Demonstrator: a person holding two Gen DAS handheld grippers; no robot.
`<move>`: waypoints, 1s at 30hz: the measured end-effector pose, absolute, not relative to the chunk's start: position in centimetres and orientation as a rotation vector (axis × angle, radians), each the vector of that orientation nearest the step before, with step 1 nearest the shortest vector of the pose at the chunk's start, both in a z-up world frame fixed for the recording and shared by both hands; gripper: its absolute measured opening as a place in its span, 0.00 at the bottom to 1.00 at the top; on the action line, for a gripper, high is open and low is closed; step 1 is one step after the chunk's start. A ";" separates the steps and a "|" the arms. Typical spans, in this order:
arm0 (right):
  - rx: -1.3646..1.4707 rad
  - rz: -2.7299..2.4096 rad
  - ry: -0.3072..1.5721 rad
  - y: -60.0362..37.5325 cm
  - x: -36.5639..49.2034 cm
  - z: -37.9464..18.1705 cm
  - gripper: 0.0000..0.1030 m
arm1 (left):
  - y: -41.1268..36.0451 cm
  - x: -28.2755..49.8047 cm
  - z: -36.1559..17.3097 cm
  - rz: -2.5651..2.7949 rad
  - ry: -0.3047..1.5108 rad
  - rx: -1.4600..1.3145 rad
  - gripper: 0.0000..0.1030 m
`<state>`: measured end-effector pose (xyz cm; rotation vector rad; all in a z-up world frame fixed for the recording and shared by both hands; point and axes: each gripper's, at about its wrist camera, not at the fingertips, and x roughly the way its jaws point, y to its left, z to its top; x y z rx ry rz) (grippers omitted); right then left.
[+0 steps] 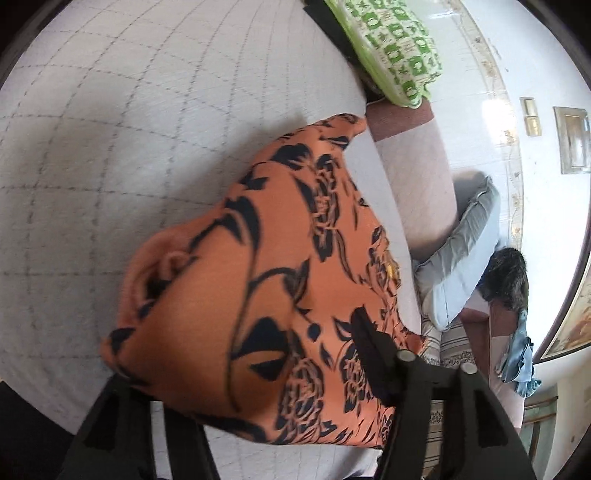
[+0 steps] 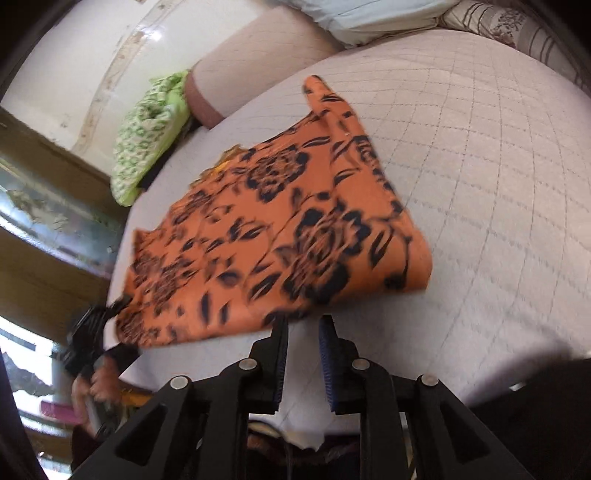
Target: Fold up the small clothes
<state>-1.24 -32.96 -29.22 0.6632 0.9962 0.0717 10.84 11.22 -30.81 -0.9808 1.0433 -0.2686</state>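
Note:
An orange garment with black flower print [image 2: 280,229] lies partly lifted on the white quilted bed cover [image 2: 480,177]. In the left wrist view the garment [image 1: 251,288] drapes over my left gripper [image 1: 354,332], which is shut on its edge; one finger [image 1: 373,354] shows, the other is hidden under the cloth. In the right wrist view my left gripper [image 2: 110,314] holds the garment's left corner up. My right gripper [image 2: 303,325] is open with a narrow gap, just in front of the garment's near edge and not gripping it.
A green patterned pillow [image 1: 391,48] lies at the bed's edge by a pink bolster [image 1: 413,170]. A light blue pillow [image 1: 458,254] and a striped cushion [image 2: 517,26] lie nearby. White quilted cover [image 1: 110,147] stretches to the left.

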 end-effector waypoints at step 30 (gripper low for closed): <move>0.423 0.167 0.980 -20.2 16.0 -29.5 0.15 | 9.9 11.2 -30.1 -0.264 0.993 -0.722 0.25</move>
